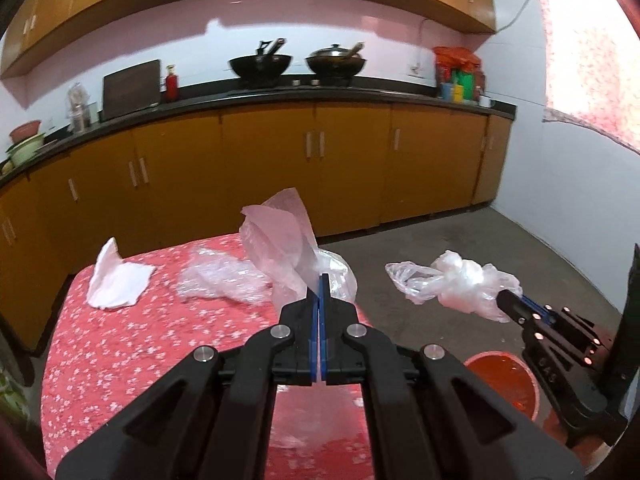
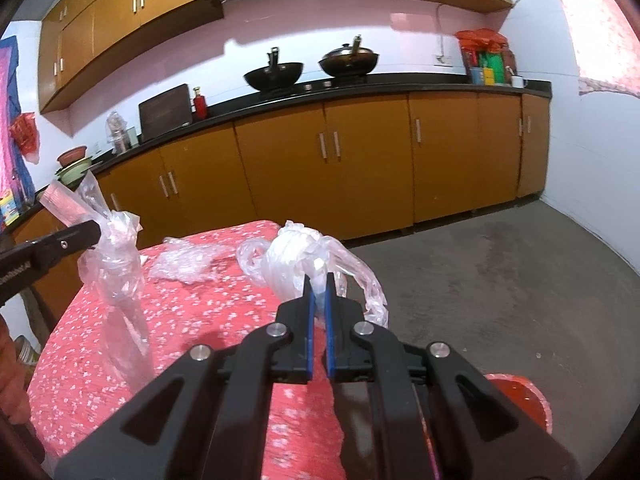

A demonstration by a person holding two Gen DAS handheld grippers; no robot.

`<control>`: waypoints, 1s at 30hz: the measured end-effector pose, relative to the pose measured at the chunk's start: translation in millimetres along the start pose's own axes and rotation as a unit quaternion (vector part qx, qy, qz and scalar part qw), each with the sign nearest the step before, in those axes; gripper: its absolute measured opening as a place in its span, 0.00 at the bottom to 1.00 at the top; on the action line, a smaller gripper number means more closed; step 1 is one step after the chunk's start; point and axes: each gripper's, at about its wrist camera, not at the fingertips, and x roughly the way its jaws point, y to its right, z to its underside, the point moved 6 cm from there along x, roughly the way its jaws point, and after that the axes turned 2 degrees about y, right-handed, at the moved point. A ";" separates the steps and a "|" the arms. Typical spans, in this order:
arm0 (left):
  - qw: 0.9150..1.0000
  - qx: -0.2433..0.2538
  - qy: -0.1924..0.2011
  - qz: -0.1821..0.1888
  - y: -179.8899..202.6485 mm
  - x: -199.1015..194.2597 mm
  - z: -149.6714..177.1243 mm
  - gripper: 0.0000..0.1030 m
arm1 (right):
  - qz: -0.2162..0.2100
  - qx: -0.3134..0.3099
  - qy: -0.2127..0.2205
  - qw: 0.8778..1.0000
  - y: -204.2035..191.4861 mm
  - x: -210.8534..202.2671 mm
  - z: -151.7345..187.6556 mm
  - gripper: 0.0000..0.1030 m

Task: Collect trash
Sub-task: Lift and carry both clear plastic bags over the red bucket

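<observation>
From the left wrist view, the left gripper (image 1: 323,280) has its fingers pressed together on a pinkish plastic bag (image 1: 280,236), which stands up above the red flowered surface (image 1: 120,340). A crumpled clear wrapper (image 1: 220,280) and a white tissue (image 1: 116,280) lie on that surface beyond it. To the right, the right gripper (image 1: 506,300) pinches a knotted clear bag (image 1: 456,284) out over the concrete floor, above a red bucket (image 1: 504,376).

From the right wrist view, the right gripper (image 2: 319,280) fingers are nearly closed, pinching the knotted clear bag (image 2: 296,260) over the surface's (image 2: 180,340) right edge. At left, the left gripper (image 2: 90,234) holds the pinkish plastic bag (image 2: 116,264) hanging down. The crumpled clear wrapper (image 2: 188,262) lies between them, and the red bucket (image 2: 520,396) shows below at right.
</observation>
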 end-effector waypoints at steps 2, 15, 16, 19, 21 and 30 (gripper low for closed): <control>1.000 0.005 0.001 0.010 12.8 0.1 -0.2 0.00 | 0.008 0.004 0.001 1.000 12.1 -3.9 1.0 0.06; 0.995 0.034 -0.004 0.093 115.1 8.4 9.7 0.00 | 0.075 0.028 0.005 0.997 106.2 -34.5 19.9 0.06; 0.994 0.036 -0.006 0.101 125.7 10.0 12.8 0.00 | 0.083 0.031 0.004 0.996 116.1 -37.7 23.4 0.06; 0.992 0.041 -0.015 0.122 154.2 15.1 23.1 0.00 | 0.100 0.038 0.000 0.994 140.8 -43.9 32.5 0.06; 0.990 0.045 -0.021 0.135 171.3 18.1 31.1 0.00 | 0.112 0.042 -0.005 0.993 155.1 -46.7 40.4 0.06; 0.981 0.054 -0.063 0.173 234.8 40.9 80.3 0.00 | 0.159 0.063 -0.039 0.985 218.0 -55.7 91.1 0.06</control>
